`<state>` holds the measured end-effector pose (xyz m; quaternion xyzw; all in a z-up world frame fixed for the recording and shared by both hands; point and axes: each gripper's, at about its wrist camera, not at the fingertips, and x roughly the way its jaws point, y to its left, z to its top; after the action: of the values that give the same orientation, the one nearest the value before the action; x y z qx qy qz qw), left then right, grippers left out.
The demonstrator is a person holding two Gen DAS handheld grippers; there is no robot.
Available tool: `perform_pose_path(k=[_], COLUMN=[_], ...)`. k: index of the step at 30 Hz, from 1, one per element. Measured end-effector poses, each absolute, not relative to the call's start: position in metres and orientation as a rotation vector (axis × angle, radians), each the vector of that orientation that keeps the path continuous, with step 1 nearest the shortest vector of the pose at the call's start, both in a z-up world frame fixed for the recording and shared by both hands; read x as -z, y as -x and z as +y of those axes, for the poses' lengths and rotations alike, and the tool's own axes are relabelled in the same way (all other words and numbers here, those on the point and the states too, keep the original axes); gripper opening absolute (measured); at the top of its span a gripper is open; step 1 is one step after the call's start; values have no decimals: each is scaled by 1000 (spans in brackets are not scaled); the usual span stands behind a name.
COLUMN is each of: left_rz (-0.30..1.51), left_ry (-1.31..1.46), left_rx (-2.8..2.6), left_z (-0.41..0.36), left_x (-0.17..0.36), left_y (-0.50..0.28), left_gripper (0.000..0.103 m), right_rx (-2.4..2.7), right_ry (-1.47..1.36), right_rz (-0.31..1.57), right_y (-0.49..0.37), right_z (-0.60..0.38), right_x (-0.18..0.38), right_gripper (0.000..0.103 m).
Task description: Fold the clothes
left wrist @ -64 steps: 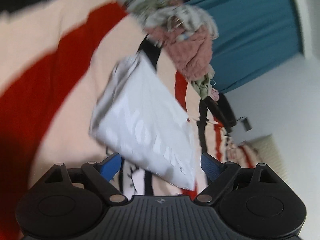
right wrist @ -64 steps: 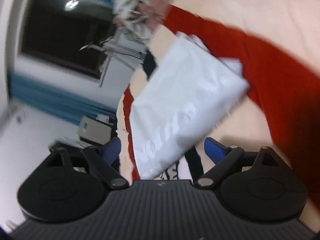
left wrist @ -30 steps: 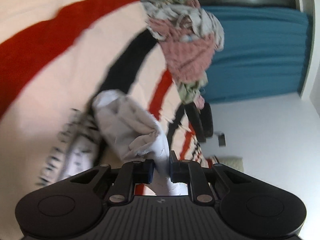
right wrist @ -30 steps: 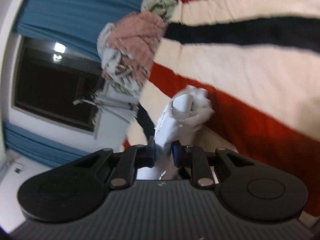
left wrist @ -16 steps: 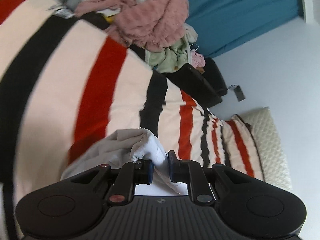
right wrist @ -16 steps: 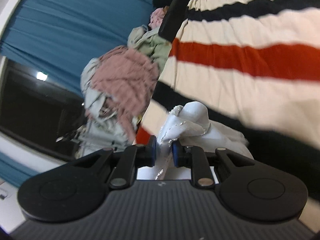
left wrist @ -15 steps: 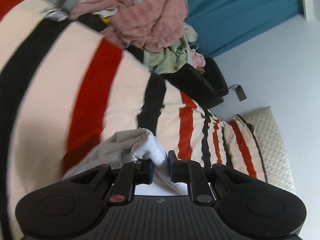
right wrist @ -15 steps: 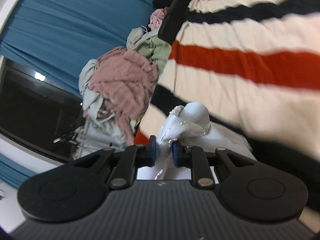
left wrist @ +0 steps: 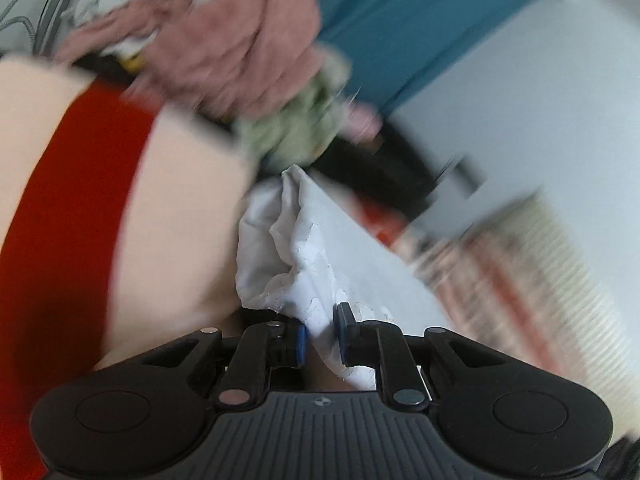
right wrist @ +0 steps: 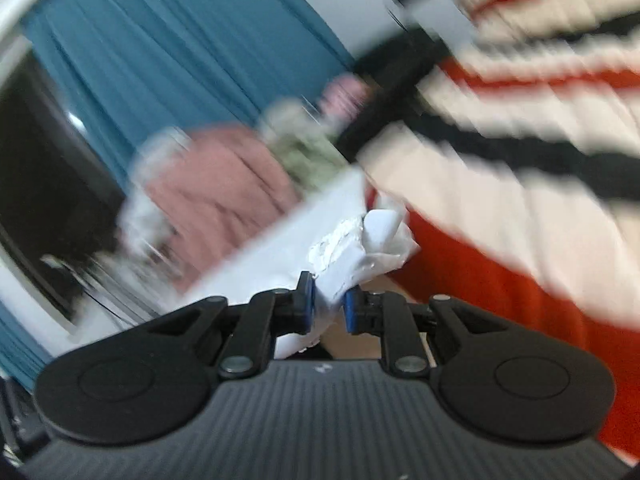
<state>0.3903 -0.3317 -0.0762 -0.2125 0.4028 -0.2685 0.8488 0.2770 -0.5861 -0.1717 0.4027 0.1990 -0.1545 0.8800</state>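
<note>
Left wrist view: my left claw is pinching a bunched edge of the white garment, blue pads pressed on the cloth. The garment runs up and away from the claw, over the striped blanket on the bed. Beyond the garment lies a pile of clothes, pink on top, green nearer the garment. A blue curtain hangs behind the pile. The picture is blurred.

Right wrist view: my right claw is pinching another crumpled edge of the same garment, which stretches leftward from the claw as a taut sheet. The blanket lies right of the garment; the pile and curtain sit left. Also blurred.
</note>
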Motion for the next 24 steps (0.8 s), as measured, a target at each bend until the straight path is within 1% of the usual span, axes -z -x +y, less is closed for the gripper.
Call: perform_pose_path(k=[2, 3, 6, 7, 8, 10, 12, 16, 18, 20, 21, 23, 24], left_rz=[886, 888, 863, 858, 852, 826, 786, 682, 630, 593, 586, 560, 539], left_ry=[346, 311, 288, 276, 244, 185, 162, 132, 110, 82, 62, 29, 21], left_rx=[553, 556, 562, 560, 563, 575, 591, 627, 631, 650, 655, 654, 649], left_z=[-330, -327, -316, -314, -314, -312, -307, -291, -284, -273, -269, -258, -251], left_x=[108, 118, 111, 106, 97, 74, 45, -27, -61, -95, -112, -146, -163], left_y=[-378, -372, -351, -344, -337, -323, -303, -253, -225, -194, -180, -152, -136], left_gripper=[17, 19, 20, 21, 21, 25, 36, 42, 47, 47, 50, 52, 56], right_rx=[378, 378, 379, 382, 384, 382, 376, 326, 301, 276, 265, 238, 227], right_ry=[-891, -897, -908, -891, -871, -855, -836, -756, -716, -675, -653, -605, -578], right_rz=[543, 563, 620, 626, 626, 614, 599, 543, 515, 488, 477, 463, 454], right_y=[-272, -266, -248, -243, -236, -224, -211, -179, -164, -147, -138, -119, -109], right_z=[-583, -580, -572, -568, -565, -560, -554, -525, -510, -495, -486, -468, -459], right_x=[211, 219, 237, 231, 221, 199, 175, 114, 84, 54, 41, 13, -2], right_gripper=[18, 19, 19, 19, 20, 20, 20, 20, 20, 20, 20, 20, 22])
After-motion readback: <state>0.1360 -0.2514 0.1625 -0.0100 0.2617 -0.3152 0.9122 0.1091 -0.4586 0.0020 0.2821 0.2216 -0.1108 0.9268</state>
